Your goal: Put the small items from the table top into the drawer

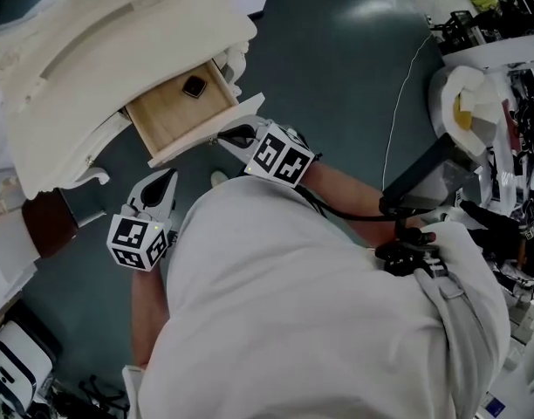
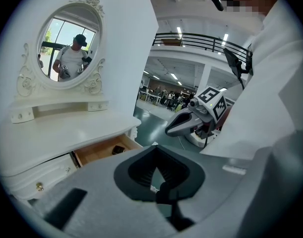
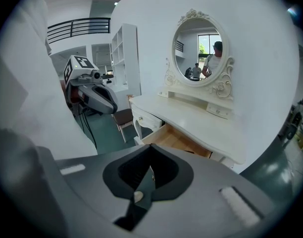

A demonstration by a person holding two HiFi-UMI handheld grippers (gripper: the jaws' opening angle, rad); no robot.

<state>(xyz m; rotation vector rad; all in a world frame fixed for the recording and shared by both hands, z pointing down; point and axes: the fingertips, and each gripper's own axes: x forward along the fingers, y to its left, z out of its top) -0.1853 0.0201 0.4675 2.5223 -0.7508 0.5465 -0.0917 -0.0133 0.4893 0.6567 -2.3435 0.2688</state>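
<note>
**Q:** Teal floor [image 1: 337, 77] all round, and what stands on it?

**A:** A white dressing table [image 1: 101, 59] with an oval mirror [image 2: 67, 43] in a carved frame. A stool [image 3: 123, 117] with a brown seat sits beside the table.

**Q:** And the drawer?

**A:** The drawer [image 1: 167, 116] is pulled out from under the table top, with bare wood inside. One small dark item [image 1: 194, 85] lies flat on the wood, toward the inner end.

**Q:** What is the left gripper doing?

**A:** The left gripper [image 1: 168, 175] is low on the left in the head view, pointing up toward the table. It is near the drawer's front but apart from it. Its own view shows the jaws pressed together with nothing between them.

**Q:** The right one?

**A:** The right gripper [image 1: 222, 135] has its tips just beside the drawer's white front panel, near the corner. I can't tell whether they touch it. Its jaws also meet, and they pinch nothing.

**Q:** Who holds them?

**A:** A person in a white coat [image 1: 319, 304] holds both grippers. The coat fills the lower half of the head view, with both forearms reaching toward the table. Each gripper view shows the other gripper off to the side, and the mirror shows a person with a cap.
</note>
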